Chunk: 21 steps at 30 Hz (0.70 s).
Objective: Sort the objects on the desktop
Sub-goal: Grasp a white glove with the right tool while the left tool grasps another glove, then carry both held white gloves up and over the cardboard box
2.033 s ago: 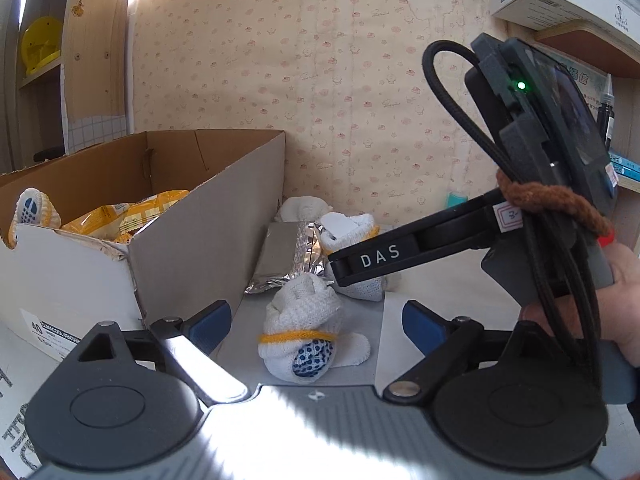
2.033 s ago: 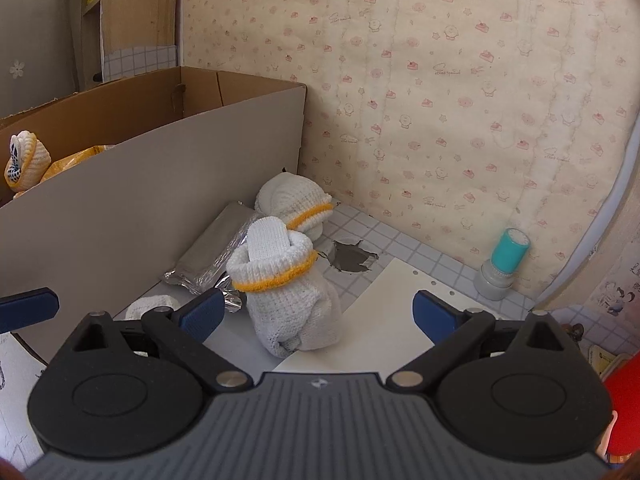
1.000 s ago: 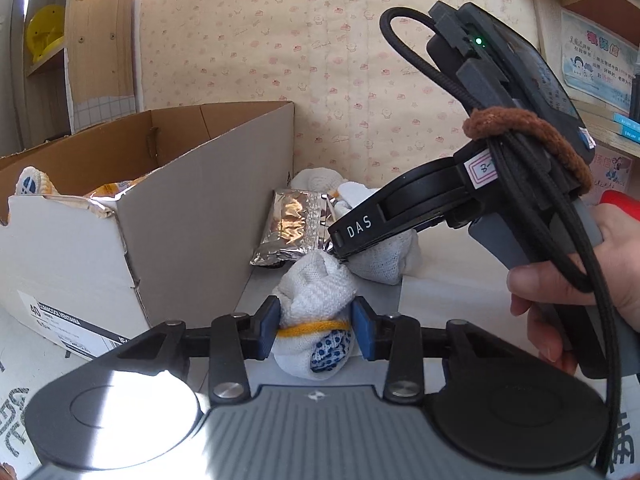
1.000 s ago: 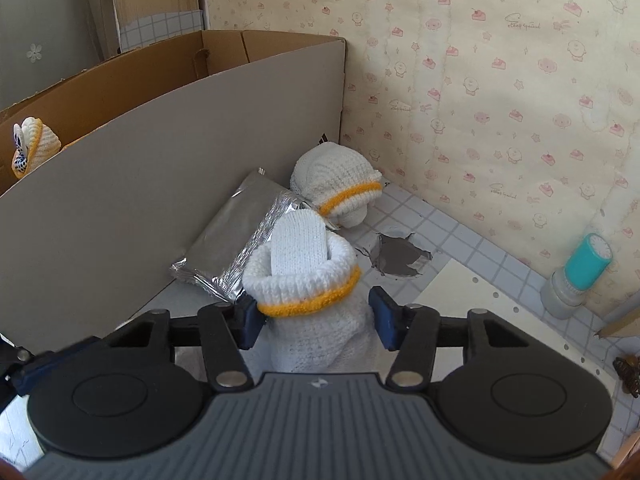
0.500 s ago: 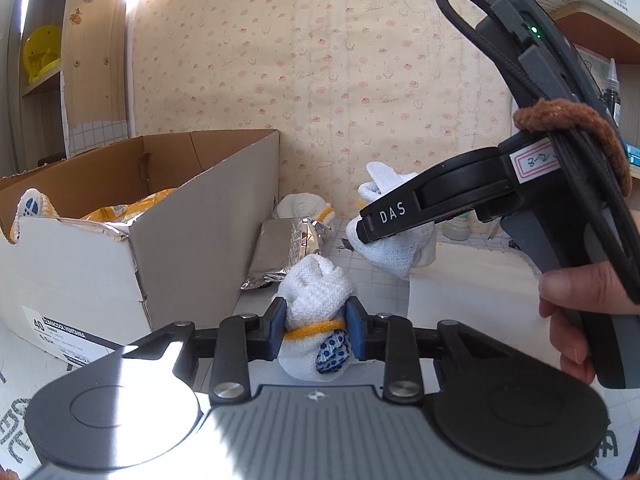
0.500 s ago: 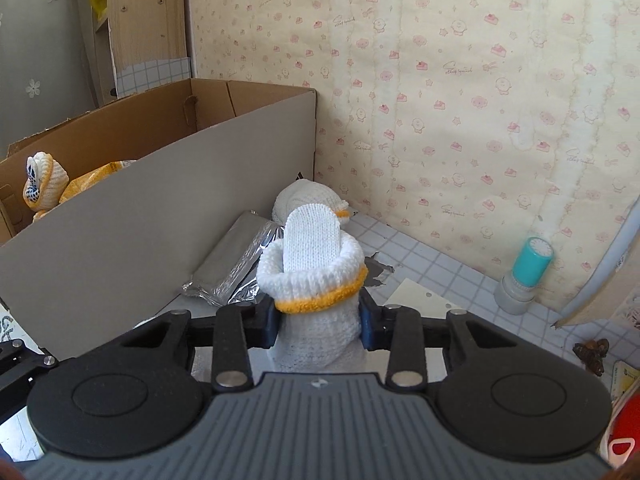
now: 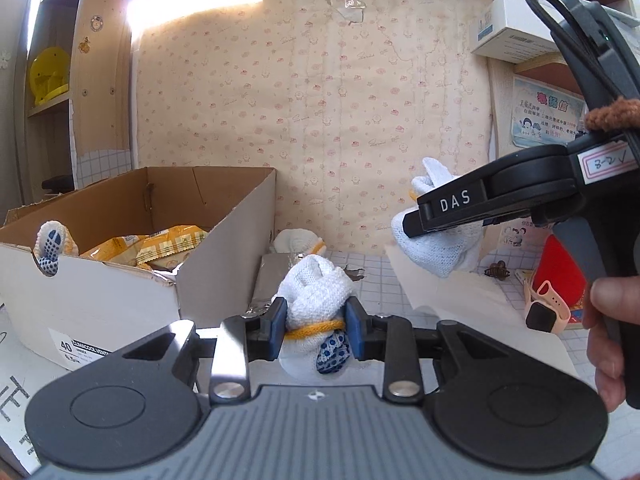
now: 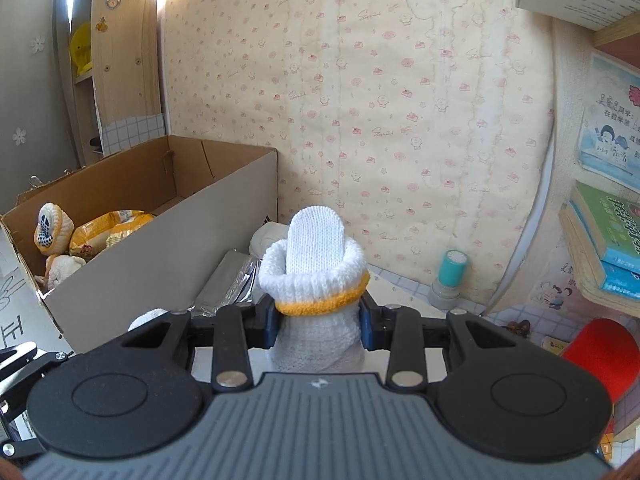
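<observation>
My left gripper (image 7: 315,330) is shut on a rolled white glove bundle (image 7: 310,292) with a yellow band and blue dots, held just above the desk. My right gripper (image 8: 319,324) is shut on a second rolled white glove (image 8: 316,264) with a yellow cuff, lifted clear of the desk. In the left wrist view that second rolled glove (image 7: 444,252) hangs high at the right, pinched by the right gripper, whose handle a hand (image 7: 608,320) holds. An open cardboard box (image 7: 224,240) stands to the left, holding yellow snack packs (image 7: 160,242) and a glove roll (image 7: 50,246).
A third glove roll (image 7: 296,240) and a silver foil pack (image 8: 224,284) lie by the box's right wall. A teal stamp (image 8: 450,274), white paper sheet (image 7: 460,296), pink watch (image 7: 546,308), red object (image 8: 600,352) and stacked books (image 8: 608,240) sit to the right.
Both grippers closed on their glove rolls and lifted them off the desk. The right gripper rose more, carrying its glove up and to the right in the left wrist view.
</observation>
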Tool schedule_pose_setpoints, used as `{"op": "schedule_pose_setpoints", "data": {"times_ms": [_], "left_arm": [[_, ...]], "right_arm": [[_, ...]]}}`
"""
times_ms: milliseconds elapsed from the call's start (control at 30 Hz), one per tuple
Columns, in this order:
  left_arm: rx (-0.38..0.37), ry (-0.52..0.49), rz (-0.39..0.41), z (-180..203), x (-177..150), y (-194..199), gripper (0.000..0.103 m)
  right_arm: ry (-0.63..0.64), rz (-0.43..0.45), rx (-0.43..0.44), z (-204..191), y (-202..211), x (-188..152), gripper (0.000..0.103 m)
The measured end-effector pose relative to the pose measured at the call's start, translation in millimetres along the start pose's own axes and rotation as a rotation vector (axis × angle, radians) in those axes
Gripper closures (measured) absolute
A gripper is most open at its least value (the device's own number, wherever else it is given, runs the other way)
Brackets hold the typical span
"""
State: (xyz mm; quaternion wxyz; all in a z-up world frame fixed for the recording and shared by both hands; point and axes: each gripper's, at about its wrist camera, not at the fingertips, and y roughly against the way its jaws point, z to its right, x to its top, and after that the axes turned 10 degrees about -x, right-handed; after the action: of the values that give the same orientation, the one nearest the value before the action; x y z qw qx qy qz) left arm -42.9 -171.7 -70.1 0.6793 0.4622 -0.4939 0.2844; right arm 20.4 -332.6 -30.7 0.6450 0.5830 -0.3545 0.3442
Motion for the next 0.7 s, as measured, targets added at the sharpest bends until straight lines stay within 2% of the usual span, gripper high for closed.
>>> {"op": "schedule_pose_setpoints", "data": {"times_ms": [133,700], "left_arm": [[-0.001,0.004,0.027,-3.1,7.8,10.8,0.070],[0.007,0.030,0.122,-30.5,51.8,51.4,0.070]], "right_arm": [[-0.086,0.017,0.040,9.0,12.2,1.8,0.066],[-0.050,0.130,-0.045,-23.7,81.7,24.6,0.066]]}}
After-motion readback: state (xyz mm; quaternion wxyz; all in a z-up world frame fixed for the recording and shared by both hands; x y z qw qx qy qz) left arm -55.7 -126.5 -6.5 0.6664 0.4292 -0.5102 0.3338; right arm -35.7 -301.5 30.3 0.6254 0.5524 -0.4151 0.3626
